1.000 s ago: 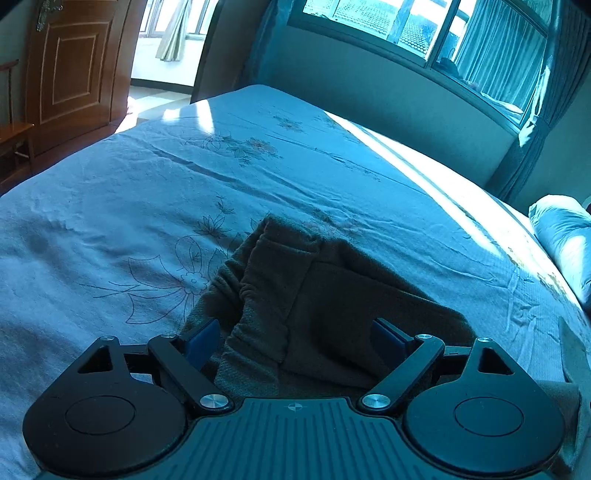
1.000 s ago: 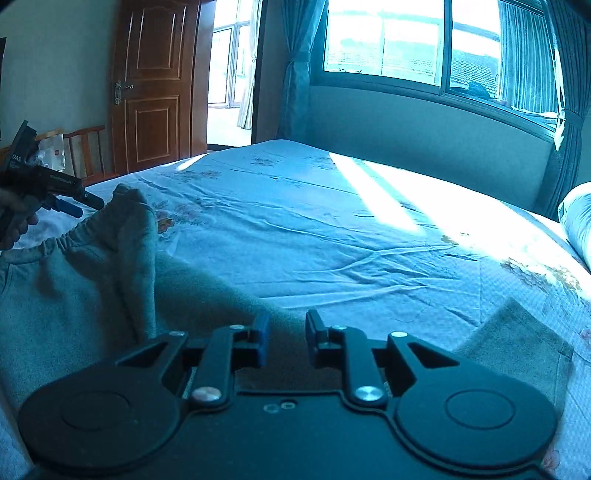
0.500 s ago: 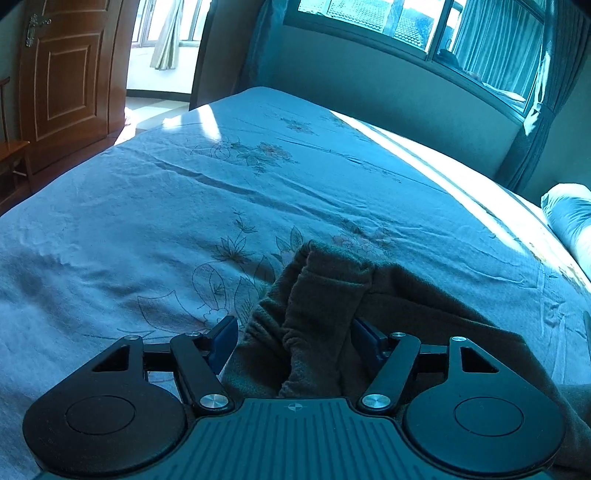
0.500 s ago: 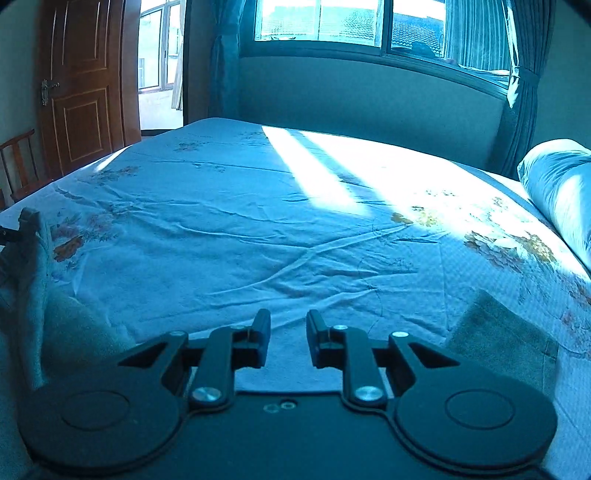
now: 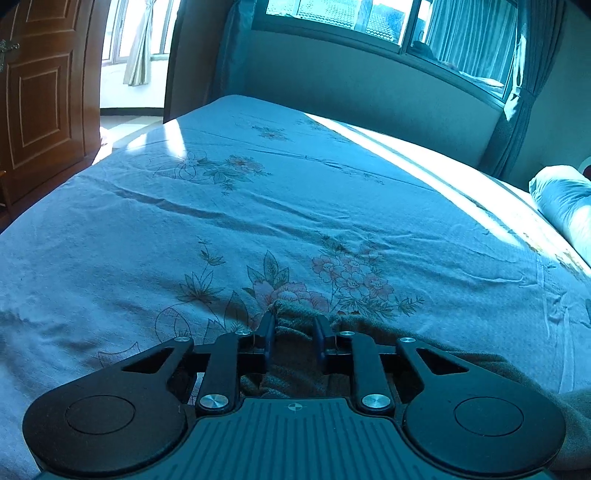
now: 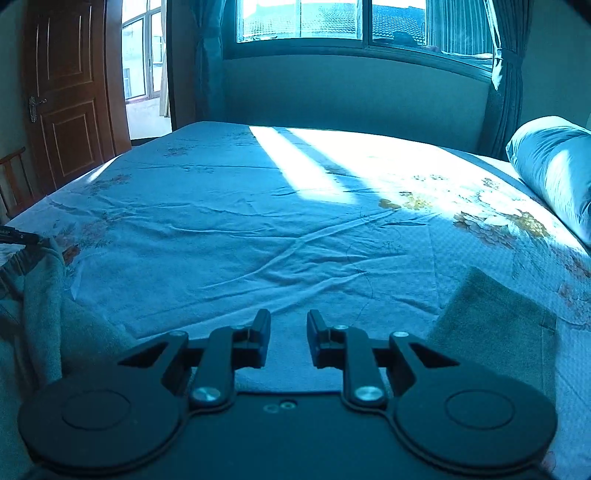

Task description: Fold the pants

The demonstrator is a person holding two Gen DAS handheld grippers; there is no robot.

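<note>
A wide bed covered by a pale blue sheet printed with flowers (image 5: 258, 206) is seen filling the middle of both views, with a bright band of sunlight laid across its right half. A broad window with teal curtains (image 6: 332, 22) is seen along the top of the frame, and a brown panelled wooden door (image 6: 66, 103) is seen at the upper left. A rolled pale blue pillow (image 6: 554, 166) is seen at the right edge of the right wrist view.

The dark grey-green fleece pants (image 5: 291, 325) are found on the near side of the bed. In the left wrist view they are seen at the bottom centre, running off to the lower right corner. In the right wrist view their gathered waistband end (image 6: 33, 280) is seen raised at the lower left, and a flat part of the same coloured cloth (image 6: 498, 325) is seen lying on the sheet at the lower right.

The black left gripper (image 5: 293, 328) is seen at the bottom centre of its view, with its jaws clamped on a bunched fold of the pants. The black right gripper (image 6: 288, 332) is seen low over bare sheet, with its jaws drawn near each other but apart, and nothing is held between them.
</note>
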